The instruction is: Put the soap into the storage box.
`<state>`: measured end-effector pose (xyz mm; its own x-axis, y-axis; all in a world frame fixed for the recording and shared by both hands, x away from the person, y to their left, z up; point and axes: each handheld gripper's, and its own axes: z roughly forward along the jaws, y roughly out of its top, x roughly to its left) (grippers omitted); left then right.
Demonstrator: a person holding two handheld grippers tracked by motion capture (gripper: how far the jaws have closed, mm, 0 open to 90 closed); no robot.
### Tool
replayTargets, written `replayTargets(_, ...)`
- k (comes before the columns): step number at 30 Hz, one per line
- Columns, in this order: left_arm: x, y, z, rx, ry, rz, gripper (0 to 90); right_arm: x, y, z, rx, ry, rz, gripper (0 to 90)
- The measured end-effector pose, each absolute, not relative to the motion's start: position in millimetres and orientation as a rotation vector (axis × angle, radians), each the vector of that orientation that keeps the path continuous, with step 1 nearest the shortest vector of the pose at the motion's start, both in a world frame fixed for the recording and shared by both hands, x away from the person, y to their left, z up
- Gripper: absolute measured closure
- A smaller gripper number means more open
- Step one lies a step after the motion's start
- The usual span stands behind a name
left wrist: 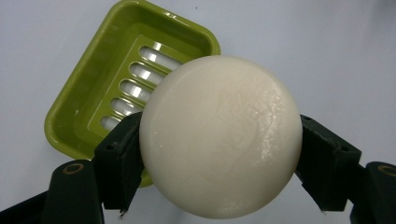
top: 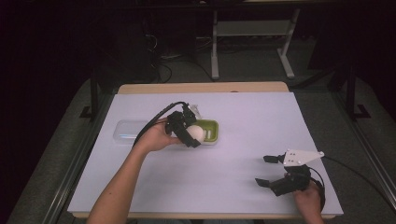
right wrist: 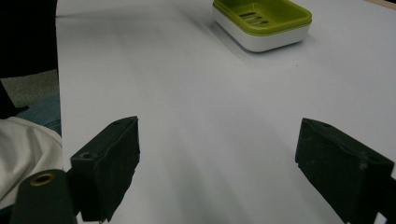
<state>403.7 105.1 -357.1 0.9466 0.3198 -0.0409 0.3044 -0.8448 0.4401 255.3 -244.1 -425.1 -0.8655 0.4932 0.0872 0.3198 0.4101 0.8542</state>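
Nearest the person, by the near right corner of the worktop point(top: 243, 112), the right claw point(top: 266, 170) rested low over the white sheet with its jaws spread wide and nothing between them. In the right gripper view the two black pads point(right wrist: 109, 165) stood well apart with bare sheet between, and the grey three-cornered plate point(top: 301, 156) sat on top of the tool in the high view. The right hand point(top: 309, 201) held it from the near edge.

Farther in, left of the worktop's middle, the left hand point(top: 156, 137) held the left claw point(top: 191, 135), whose jaws were clamped on a round, off-white bar of soap point(left wrist: 219, 135). The left gripper view showed a pad pressed against each side of the soap, which was lifted clear of the surface. In the high view the soap point(top: 195, 134) sat over the near left part of the green soap dish point(top: 212, 130).

The dish point(left wrist: 93, 98) lay just beyond and below the soap, its slotted floor bare; the right gripper view showed its green tray on a white base point(right wrist: 266, 39). Just left of the dish, toward the left edge, lay a clear plastic lid point(top: 126, 132) flat on the sheet. A small white object at the dish's far side was too unclear to identify.
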Motion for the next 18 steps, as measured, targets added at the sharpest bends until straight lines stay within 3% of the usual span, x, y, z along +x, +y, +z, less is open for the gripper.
replayTargets(18, 427.6, 92.6, -349.0, 2.656, 0.464, 0.077, 25.0, 255.5, -244.1, -424.4, 0.716, 2.479, 1.456, 13.0)
